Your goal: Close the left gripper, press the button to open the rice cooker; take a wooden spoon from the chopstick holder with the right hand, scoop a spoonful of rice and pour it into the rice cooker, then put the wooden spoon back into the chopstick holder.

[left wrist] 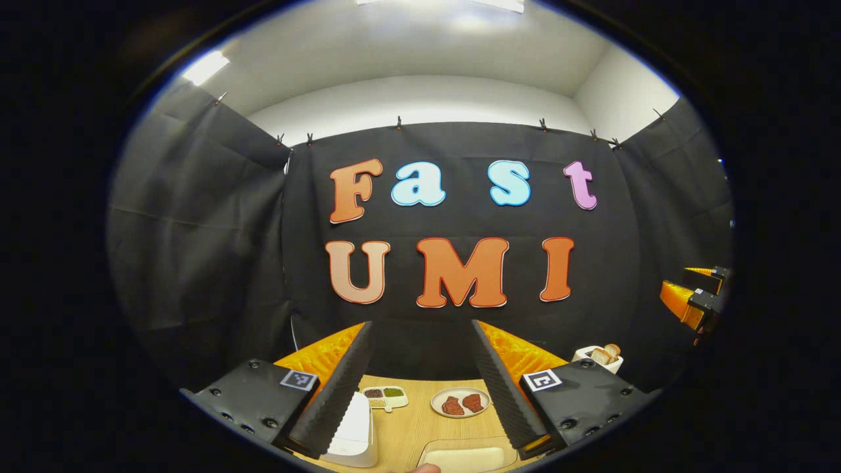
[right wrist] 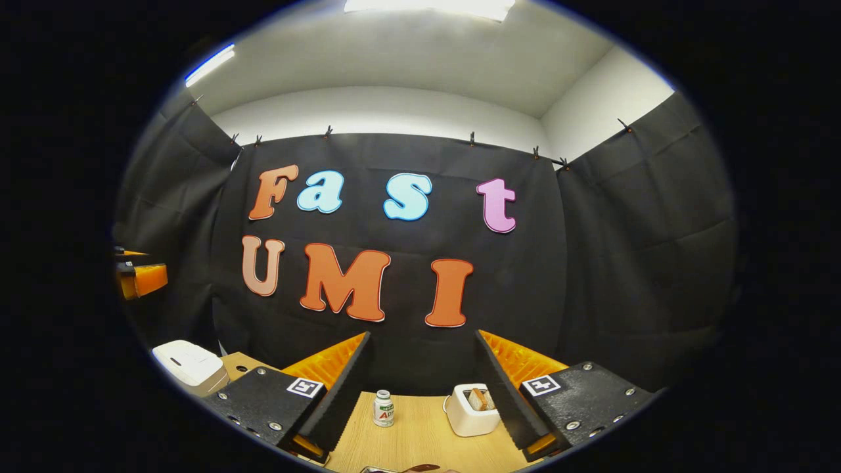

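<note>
Both grippers held high and level, aimed at the booth wall, nothing started. Left gripper [left wrist: 420, 387] jaws wide apart, holding nothing; it needs closing before pressing. Rice cooker [left wrist: 351, 427] sits lid down at bottom left, by its left finger. Right gripper [right wrist: 420, 394] wide too, empty, over the table [right wrist: 420, 437]; toaster [right wrist: 470, 410] lower centre.

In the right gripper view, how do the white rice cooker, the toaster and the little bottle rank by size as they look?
Largest to smallest:
1. Rice cooker, though partly cut off at the edge.
2. Toaster, looking nearly as big, so unsure against the cooker.
3. Bottle, clearly smallest.
</note>
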`<state>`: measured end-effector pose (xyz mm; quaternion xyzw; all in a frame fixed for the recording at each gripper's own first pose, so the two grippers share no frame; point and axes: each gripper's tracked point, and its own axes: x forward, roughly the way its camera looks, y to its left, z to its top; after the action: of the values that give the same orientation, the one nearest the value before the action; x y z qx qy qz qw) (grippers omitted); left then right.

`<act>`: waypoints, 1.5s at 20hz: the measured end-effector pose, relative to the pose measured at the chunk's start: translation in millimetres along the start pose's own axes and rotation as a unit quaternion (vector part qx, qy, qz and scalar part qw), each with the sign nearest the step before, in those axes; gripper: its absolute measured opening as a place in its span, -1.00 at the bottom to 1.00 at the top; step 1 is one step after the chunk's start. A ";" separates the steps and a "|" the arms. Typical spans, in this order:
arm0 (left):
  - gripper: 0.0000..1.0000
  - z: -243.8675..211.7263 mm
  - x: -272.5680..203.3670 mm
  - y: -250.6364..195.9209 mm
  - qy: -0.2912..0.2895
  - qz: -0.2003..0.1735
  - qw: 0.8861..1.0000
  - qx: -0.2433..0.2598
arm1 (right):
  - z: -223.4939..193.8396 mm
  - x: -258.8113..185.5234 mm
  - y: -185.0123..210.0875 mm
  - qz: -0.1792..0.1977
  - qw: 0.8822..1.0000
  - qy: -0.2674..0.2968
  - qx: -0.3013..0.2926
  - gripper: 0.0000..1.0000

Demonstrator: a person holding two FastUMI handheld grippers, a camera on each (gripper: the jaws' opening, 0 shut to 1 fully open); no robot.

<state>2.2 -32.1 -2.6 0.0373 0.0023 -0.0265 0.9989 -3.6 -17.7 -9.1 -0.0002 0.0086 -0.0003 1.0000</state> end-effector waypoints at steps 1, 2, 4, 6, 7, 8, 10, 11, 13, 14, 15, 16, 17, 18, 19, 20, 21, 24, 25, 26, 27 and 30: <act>0.95 0.1 2.0 -2.2 0.000 -0.001 1.000 0.002 | -1.2 -1.1 -2.2 -0.002 1.000 0.000 0.000 0.88; 0.95 2.6 3.7 -3.1 -0.002 0.001 1.000 0.004 | -3.5 -2.1 -4.9 -0.003 1.000 0.002 0.000 0.88; 0.96 2.9 6.7 -0.4 -0.001 0.006 1.000 0.008 | -10.9 -4.3 -6.2 0.002 1.000 0.008 0.001 0.89; 0.96 1.9 10.1 9.6 0.004 0.019 1.000 0.012 | -16.9 -3.3 -8.9 0.005 1.000 0.015 0.000 0.88; 0.96 2.6 9.7 19.3 0.005 0.030 0.999 0.015 | -20.7 -2.4 -10.5 0.007 1.000 0.018 0.000 0.94; 0.96 3.4 10.7 27.9 0.005 0.038 0.999 0.019 | -22.5 -0.8 -11.6 0.007 1.000 0.021 0.001 0.89; 0.96 7.1 10.1 51.6 0.005 0.058 0.998 0.034 | -24.9 1.4 -11.7 0.006 1.000 0.023 0.002 0.89; 0.75 7.1 10.2 54.7 0.004 0.052 0.998 0.044 | -25.7 1.6 -12.0 0.005 1.000 0.024 0.003 0.89; -0.06 5.6 6.1 80.5 0.017 0.084 0.994 0.071 | -26.1 2.3 -8.2 0.005 1.000 0.025 0.004 0.89; -0.65 4.5 10.2 96.2 0.019 0.102 0.992 0.076 | -25.0 3.0 -5.0 0.007 1.000 0.025 0.004 0.93; -0.82 0.9 12.7 99.2 0.024 0.096 0.992 0.072 | -26.0 2.8 -2.3 0.007 1.000 0.025 0.003 0.89; -0.89 -8.2 16.2 102.3 0.034 0.087 0.993 0.073 | -26.6 2.8 -0.2 0.007 1.000 0.025 0.001 0.93; -0.92 -7.4 4.6 110.5 0.043 0.101 0.991 0.074 | -26.0 2.2 1.7 0.006 1.000 0.025 0.001 0.93; -0.92 -14.5 9.9 120.9 0.054 0.112 0.989 0.077 | -26.5 1.8 5.0 0.007 1.000 0.026 0.002 0.89; -0.89 -24.3 15.5 128.9 0.065 0.114 0.989 0.072 | -27.2 2.0 7.9 0.007 1.000 0.028 0.001 0.89; -0.92 -29.2 20.2 141.2 0.075 0.126 0.987 0.064 | -29.2 0.9 8.3 0.005 1.000 0.029 0.000 0.89; -0.92 -38.7 25.7 156.6 0.092 0.140 0.984 0.057 | -30.6 -0.3 9.2 0.003 1.000 0.030 -0.002 0.89; -0.92 -91.8 30.5 183.0 0.184 0.148 0.972 -0.005 | -37.8 -3.9 9.0 -0.005 0.999 0.041 -0.010 0.93; -0.92 -110.8 32.0 190.4 0.213 0.145 0.966 -0.026 | -41.0 -5.4 9.3 -0.007 0.999 0.045 -0.011 0.94; -0.92 -128.1 35.7 197.3 0.239 0.143 0.960 -0.043 | -43.8 -7.7 8.8 -0.011 0.999 0.051 -0.015 0.89; -0.91 -143.9 36.9 203.4 0.257 0.141 0.954 -0.056 | -48.4 -9.3 5.6 -0.016 0.998 0.057 -0.018 0.89; -0.92 -182.8 39.0 208.9 0.310 0.129 0.937 -0.100 | -59.9 -16.2 -1.4 -0.033 0.996 0.074 -0.022 0.89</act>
<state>51.7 187.5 -169.6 -0.0568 0.3098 0.1154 0.9421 -20.8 -19.2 -68.7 -0.0226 0.0825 -0.0331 0.9958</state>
